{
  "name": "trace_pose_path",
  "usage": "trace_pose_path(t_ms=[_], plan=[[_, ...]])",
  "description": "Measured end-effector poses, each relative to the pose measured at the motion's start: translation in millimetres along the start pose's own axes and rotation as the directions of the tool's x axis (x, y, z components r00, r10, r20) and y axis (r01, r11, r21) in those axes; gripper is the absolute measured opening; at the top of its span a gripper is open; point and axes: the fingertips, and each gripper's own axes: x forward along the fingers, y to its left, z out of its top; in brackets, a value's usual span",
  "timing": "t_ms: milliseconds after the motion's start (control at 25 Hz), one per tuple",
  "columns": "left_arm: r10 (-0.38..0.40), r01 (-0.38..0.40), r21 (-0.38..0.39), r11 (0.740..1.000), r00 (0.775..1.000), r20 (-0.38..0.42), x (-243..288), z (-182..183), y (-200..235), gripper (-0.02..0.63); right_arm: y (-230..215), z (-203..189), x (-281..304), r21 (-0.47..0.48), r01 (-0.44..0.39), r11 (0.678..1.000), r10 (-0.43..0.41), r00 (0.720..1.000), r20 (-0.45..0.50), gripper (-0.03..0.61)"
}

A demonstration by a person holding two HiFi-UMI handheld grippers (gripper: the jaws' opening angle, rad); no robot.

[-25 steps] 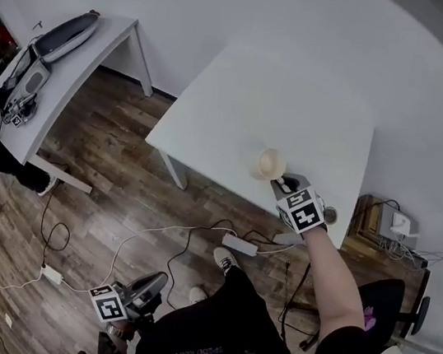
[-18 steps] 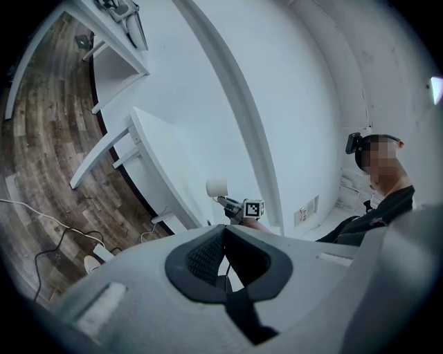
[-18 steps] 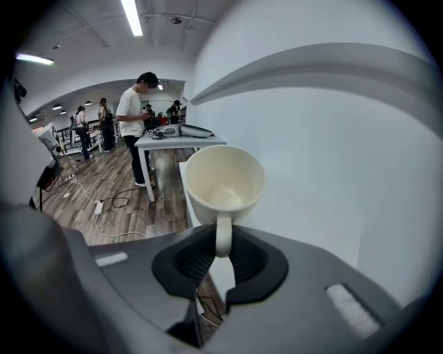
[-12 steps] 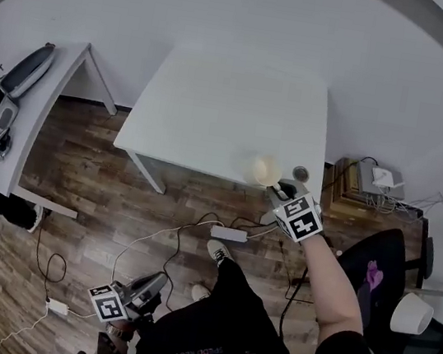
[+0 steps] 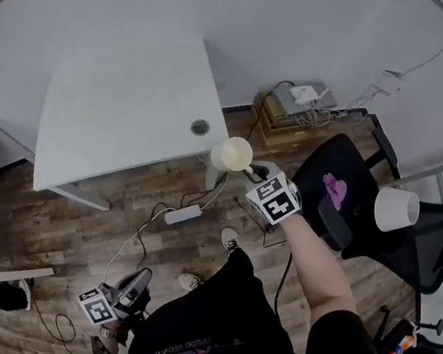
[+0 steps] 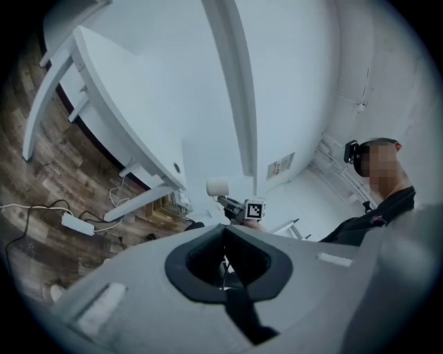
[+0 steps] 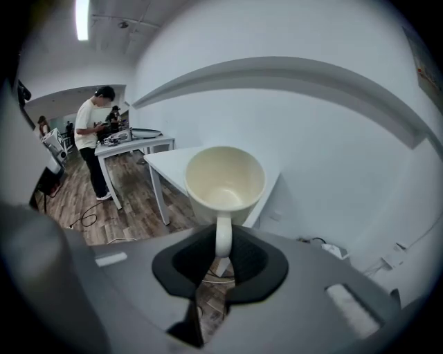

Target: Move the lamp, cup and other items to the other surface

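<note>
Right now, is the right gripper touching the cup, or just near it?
Touching. The right gripper view shows the cup with its handle pinched between the jaws of the right gripper, no gap on either side.

Glossy, smooth ceramic-looking cup (image 7: 225, 181); matt white smooth table (image 5: 115, 113); grainy wood-plank floor (image 5: 114, 222).

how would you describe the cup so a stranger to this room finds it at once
Find the big white table and follow its edge to the corner with the round cable hole. Past that corner, over the wood floor, the right gripper holds the cup by its handle. It is cream, open-mouthed and in the air, unlike the white cylinder sitting on the black chair.
</note>
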Motion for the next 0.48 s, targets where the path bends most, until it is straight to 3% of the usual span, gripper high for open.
trace_pose_path(t_ms=[200, 480], plan=[[-0.048, 0.049, 0.004, 0.999, 0.988, -0.144, 58.8, -22.8, -13.2, -0.003, -61.3, -70.4, -58.2, 0.109, 0.118, 0.987, -0.112, 0.992, -0.060, 0.048], [-0.081, 0.074, -0.035, 0.997, 0.969, -0.232, 150.5, -51.8, -28.8, -0.003, -146.0, -162.4, -110.6, 0.221, 0.224, 0.949, -0.197, 0.971, -0.139, 0.048]])
